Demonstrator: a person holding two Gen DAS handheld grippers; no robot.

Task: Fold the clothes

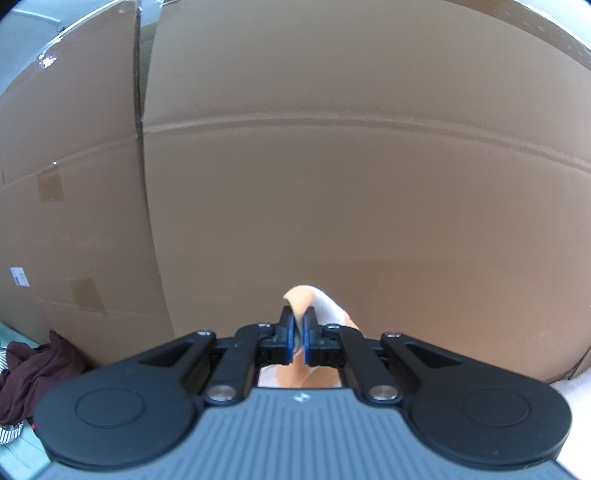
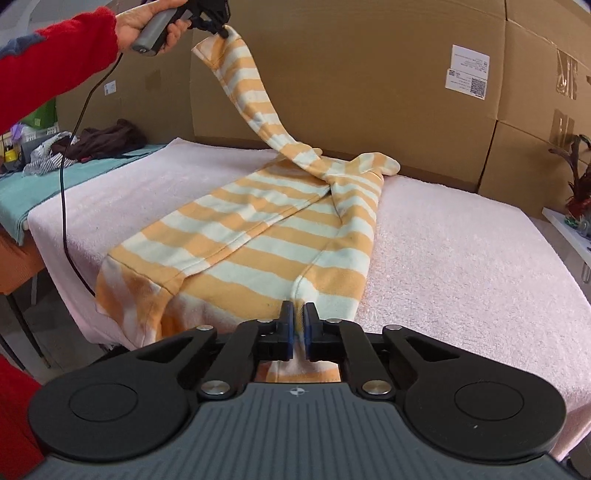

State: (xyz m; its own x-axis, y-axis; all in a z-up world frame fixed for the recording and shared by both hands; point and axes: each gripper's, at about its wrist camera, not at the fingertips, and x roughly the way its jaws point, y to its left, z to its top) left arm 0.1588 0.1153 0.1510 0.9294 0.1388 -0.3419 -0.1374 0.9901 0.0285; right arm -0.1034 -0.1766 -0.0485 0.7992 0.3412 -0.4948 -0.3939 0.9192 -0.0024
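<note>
The orange-and-white striped garment (image 2: 266, 236) lies mid-frame on the pink towel (image 2: 461, 258) — one sleeve lifted to the upper left, pinched by the left gripper (image 2: 216, 26). The right gripper (image 2: 299, 321) clamps its near hem; cardboard boxes (image 2: 351, 74) stand behind.

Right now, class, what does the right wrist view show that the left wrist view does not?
Only the right wrist view shows the pink towel on the table, the striped garment's body lying on it, the labelled box and the left gripper lifting a sleeve. Only the left wrist view shows a close, plain cardboard wall. Both show the orange-and-white striped garment pinched in closed jaws and the dark clothes pile.
</note>
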